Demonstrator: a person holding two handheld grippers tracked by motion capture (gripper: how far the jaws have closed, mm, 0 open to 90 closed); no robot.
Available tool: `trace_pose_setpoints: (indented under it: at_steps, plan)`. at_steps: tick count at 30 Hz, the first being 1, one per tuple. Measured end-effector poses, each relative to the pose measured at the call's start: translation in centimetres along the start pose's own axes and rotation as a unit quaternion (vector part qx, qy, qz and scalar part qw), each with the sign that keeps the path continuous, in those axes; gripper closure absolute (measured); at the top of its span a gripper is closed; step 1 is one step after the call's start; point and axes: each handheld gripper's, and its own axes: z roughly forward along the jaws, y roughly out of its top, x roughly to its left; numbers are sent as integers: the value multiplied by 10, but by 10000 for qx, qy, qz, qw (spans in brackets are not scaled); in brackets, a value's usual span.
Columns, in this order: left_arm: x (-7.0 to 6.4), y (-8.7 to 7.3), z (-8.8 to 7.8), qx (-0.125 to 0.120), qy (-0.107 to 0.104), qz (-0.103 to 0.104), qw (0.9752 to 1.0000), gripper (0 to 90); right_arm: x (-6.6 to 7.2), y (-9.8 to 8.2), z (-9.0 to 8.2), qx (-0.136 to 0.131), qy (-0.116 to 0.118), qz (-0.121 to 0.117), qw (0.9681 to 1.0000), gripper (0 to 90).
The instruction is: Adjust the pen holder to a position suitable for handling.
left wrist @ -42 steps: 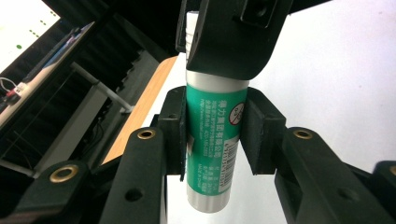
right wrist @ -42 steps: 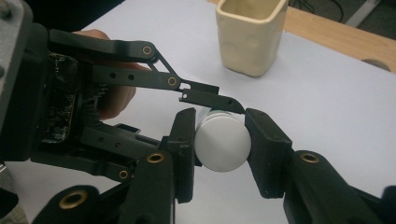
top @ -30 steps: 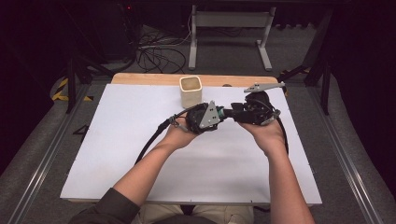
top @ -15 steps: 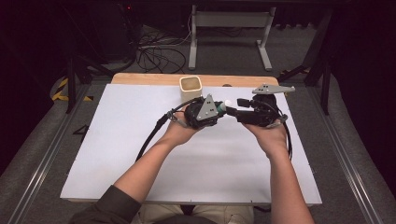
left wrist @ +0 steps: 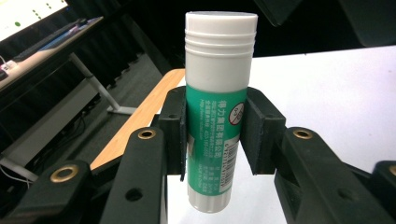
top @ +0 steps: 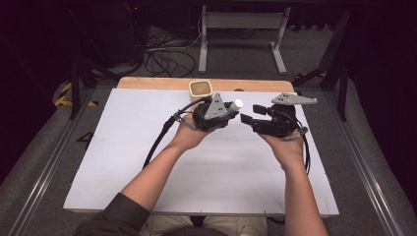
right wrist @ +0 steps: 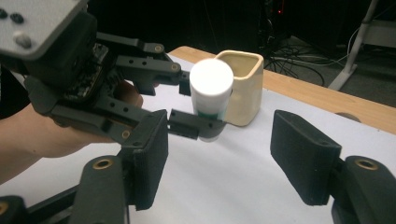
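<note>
Nearest the camera in the high view, the person's forearms came in from the bottom edge, a dark sleeve (top: 115, 216) on the left arm. The left hand (top: 189, 132) and right hand (top: 285, 147) were raised over the white table (top: 123, 162), each with a gripper, the two tools facing one another and just apart.

The left gripper (left wrist: 215, 133) was clamped on a green-and-white glue stick (left wrist: 217, 102), its pads pressing the labelled middle of the tube; the white capped end stuck out beyond the jaws and the base hung below them. In the high view the stick's white cap (top: 237, 104) pointed toward the right gripper (top: 246, 118), which stood close to it without touching.

The right gripper's jaws had just been opening. In its own view the two black pads (right wrist: 303, 158) stood wide apart with nothing between them but bare table, and the glue stick's round cap (right wrist: 211, 79) faced them a little farther off.

Directly behind the stick stood a cream square cup (right wrist: 243, 88), near the table's far edge, partly hidden by the tube. A black cable (top: 157, 142) trailed from the left gripper across the table. Beyond lay a wooden strip (top: 147, 82), then a dark floor with tangled wires (top: 167, 56) and a grey metal stand (top: 241, 29).
</note>
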Motion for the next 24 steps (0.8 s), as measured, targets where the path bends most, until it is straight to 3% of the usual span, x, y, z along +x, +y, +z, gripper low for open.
trace_pose_setpoints:
  at_steps: [8,16,24]
  plan:
    - [6,-1,0,-146,-14,-220,9997,652,-5,-8,-2,-150,37,83,9998,316]
    - [17,2,-1,-290,31,-293,9991,652,-13,-18,-2,-209,57,149,9997,275]
    - [28,-3,-5,-416,95,-593,9973,652,-16,-28,0,-411,123,97,9990,224]
